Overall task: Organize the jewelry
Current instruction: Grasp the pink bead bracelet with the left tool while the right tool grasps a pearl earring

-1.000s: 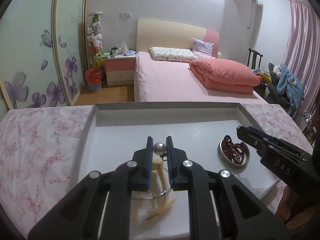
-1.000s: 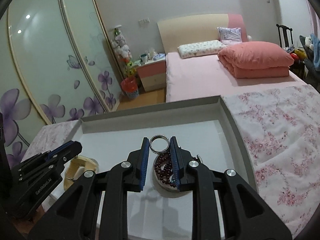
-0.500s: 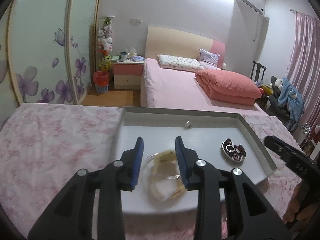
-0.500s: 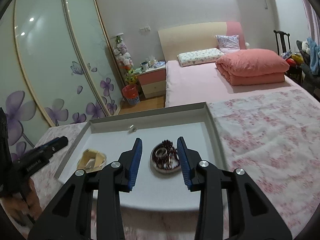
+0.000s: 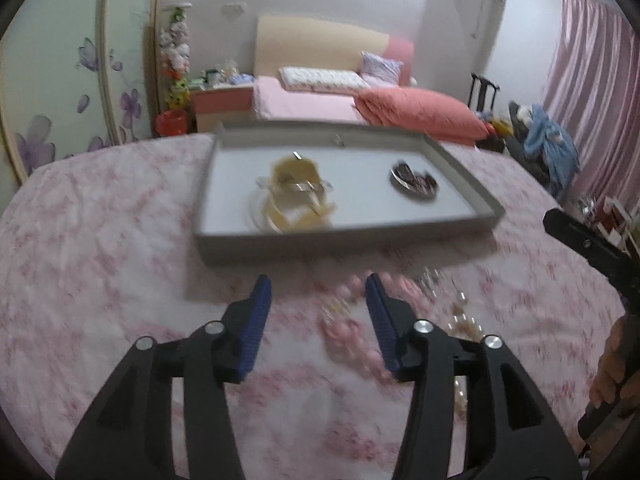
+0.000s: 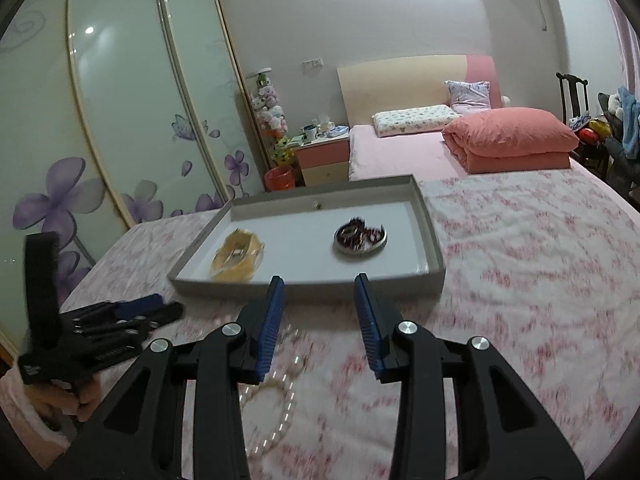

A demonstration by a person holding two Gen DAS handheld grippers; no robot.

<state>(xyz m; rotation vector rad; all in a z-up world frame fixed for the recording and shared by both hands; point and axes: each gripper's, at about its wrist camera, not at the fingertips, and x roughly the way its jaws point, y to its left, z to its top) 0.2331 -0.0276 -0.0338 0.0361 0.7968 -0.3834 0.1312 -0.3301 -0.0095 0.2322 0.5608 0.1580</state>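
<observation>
A grey tray (image 5: 344,236) (image 6: 308,288) lies on the pink floral cloth. In it stand a clear dish of yellow jewelry (image 5: 298,200) (image 6: 238,256) and a small metal dish of dark red beads with a ring (image 5: 414,182) (image 6: 360,236). My left gripper (image 5: 318,296) is open and empty over the cloth in front of the tray, above blurred pink beads (image 5: 352,328) and a pearl strand (image 5: 460,320). My right gripper (image 6: 319,294) is open and empty, over a pearl strand (image 6: 286,400) on the cloth.
A tiny metal piece (image 6: 317,205) lies at the tray's far wall. A bed (image 6: 460,148), a nightstand (image 6: 322,156) and flowered wardrobe doors (image 6: 120,120) stand behind. The other gripper shows at the left in the right wrist view (image 6: 100,332).
Both grippers let go of their pieces over the dishes, opened wide and pulled back out of the tray to the cloth in front. A ring now lies in the bead dish.
</observation>
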